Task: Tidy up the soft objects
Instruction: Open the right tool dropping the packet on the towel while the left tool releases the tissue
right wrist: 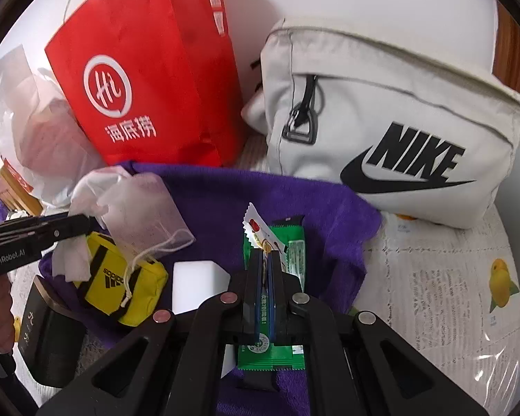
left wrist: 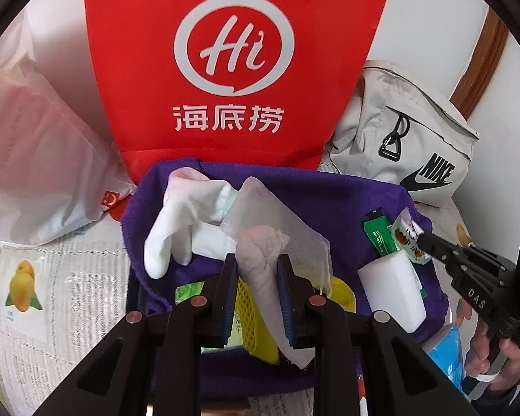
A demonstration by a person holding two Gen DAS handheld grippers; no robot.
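A purple towel (left wrist: 329, 201) lines a container; it also shows in the right wrist view (right wrist: 225, 194). My left gripper (left wrist: 256, 260) is shut on a crumpled white tissue (left wrist: 260, 263), with a translucent drawstring pouch (left wrist: 277, 211) behind it. From the right wrist view the left gripper (right wrist: 86, 223) holds the tissue (right wrist: 71, 260) over a yellow adidas pouch (right wrist: 121, 284). My right gripper (right wrist: 267, 253) is shut on a small white snack sachet (right wrist: 258, 228), above a green packet (right wrist: 296, 253). A white sock (left wrist: 176, 228) and a white sponge block (left wrist: 391, 284) lie on the towel.
A red paper bag (left wrist: 232, 62) stands behind the towel, a white plastic bag (left wrist: 34, 159) at its left, a beige Nike backpack (right wrist: 398, 128) at the right. The table has a lace cloth with lemon prints (right wrist: 450, 277). A black box (right wrist: 48, 329) lies front left.
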